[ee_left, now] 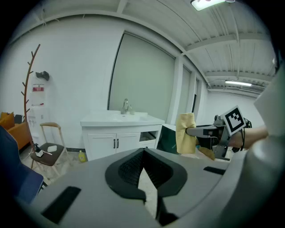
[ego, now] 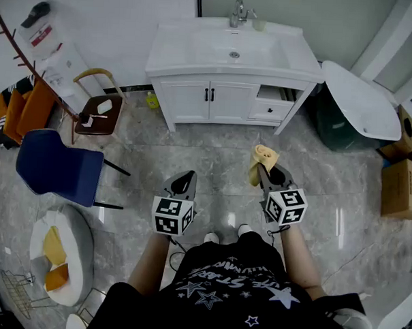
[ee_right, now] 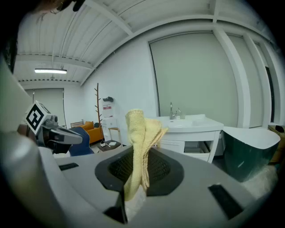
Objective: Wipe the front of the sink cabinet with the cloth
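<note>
The white sink cabinet (ego: 222,100) stands against the far wall, a couple of steps ahead of me, with two doors and a drawer space (ego: 274,95) open at its right. It also shows in the left gripper view as the cabinet (ee_left: 118,142) and in the right gripper view as the cabinet (ee_right: 187,144). My right gripper (ego: 266,171) is shut on a folded yellow cloth (ego: 263,159), which sticks up from the jaws (ee_right: 140,138). My left gripper (ego: 187,179) is held beside it at waist height, shut and empty (ee_left: 143,153). The cloth (ee_left: 185,132) hangs well short of the cabinet.
A blue chair (ego: 59,166) and a wooden chair (ego: 99,111) stand at the left, with a coat rack (ego: 20,57) behind them. A white tub (ego: 359,99) over a dark green bin (ego: 337,122) sits right of the cabinet. Cardboard boxes (ego: 401,182) line the right edge.
</note>
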Available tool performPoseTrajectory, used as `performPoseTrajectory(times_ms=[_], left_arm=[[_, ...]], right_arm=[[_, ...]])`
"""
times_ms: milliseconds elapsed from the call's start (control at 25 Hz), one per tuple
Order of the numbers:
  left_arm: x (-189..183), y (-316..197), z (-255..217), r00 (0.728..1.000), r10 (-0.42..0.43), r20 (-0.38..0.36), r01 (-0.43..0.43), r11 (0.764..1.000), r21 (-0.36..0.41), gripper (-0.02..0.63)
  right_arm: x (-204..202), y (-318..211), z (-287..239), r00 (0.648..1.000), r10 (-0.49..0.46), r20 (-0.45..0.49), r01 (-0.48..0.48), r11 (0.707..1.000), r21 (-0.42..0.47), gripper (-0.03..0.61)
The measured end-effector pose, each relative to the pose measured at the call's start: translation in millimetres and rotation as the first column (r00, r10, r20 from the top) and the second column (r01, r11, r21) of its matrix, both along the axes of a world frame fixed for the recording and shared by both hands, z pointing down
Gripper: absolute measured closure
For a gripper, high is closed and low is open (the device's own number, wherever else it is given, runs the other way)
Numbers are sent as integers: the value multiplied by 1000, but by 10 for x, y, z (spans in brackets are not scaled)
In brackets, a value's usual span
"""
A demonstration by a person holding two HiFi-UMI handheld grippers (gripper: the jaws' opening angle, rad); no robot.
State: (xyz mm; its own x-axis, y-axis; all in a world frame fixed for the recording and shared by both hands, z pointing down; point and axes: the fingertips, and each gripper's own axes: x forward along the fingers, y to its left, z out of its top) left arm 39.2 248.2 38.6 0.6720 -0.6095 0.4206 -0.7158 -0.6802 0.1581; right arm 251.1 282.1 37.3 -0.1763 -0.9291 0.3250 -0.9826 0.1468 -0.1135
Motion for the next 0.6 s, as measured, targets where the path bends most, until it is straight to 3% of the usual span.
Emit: performPoseTrajectory(times_ms=[400,600], left_arm=[[-97,-212,-41,999,-54,4,54,999,5,598],[-371,-168,98,995,-97,28,98,995,-29,598]], right_arm=[[-98,-258,31,999,-47,-6,47,998,-32,515],[-312,-366,61,996,-90,15,91,996,-24,515]])
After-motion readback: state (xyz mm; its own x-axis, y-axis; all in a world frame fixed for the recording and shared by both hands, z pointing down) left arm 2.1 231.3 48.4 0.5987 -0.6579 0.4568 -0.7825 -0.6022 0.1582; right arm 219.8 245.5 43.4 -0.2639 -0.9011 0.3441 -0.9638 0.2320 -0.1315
